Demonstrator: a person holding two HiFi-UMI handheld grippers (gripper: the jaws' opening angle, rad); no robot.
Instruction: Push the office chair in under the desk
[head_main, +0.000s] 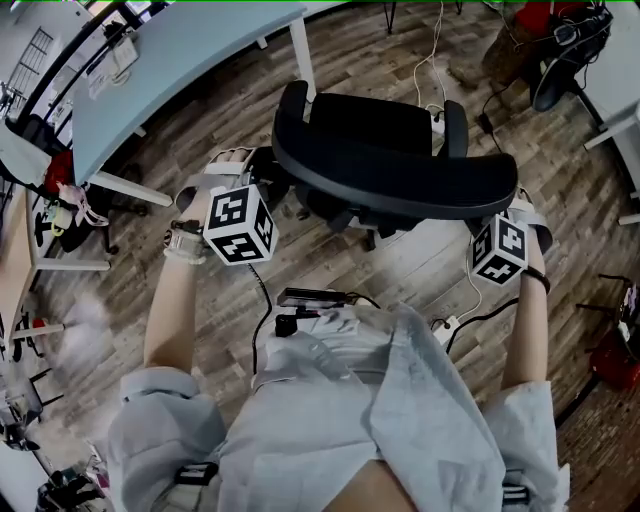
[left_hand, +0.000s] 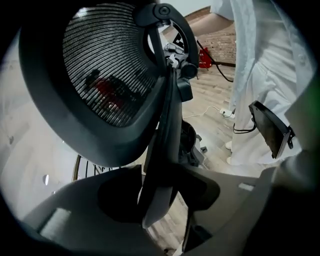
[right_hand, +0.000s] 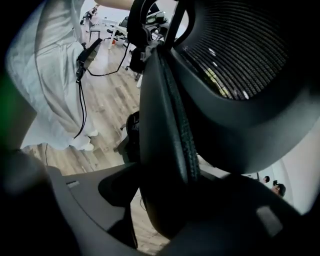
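Head view: the office chair (head_main: 370, 125) stands on the wood floor (head_main: 420, 265) just beside the table (head_main: 190, 50), with its seat towards the table and its backrest (head_main: 400, 178) towards me. My left gripper (head_main: 255, 185) is at the backrest's left end, my right gripper (head_main: 508, 215) at its right end.

Left gripper view: the jaws are spread wide and released, with the backrest's edge between them.

Right gripper view: the jaws stand apart astride the backrest's other edge, unclamped, and floor shows beside it.

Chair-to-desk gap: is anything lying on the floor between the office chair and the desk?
Head view: only bare wood floor lies between the office chair and the desk. The desk's white leg stands at that stretch's edge.
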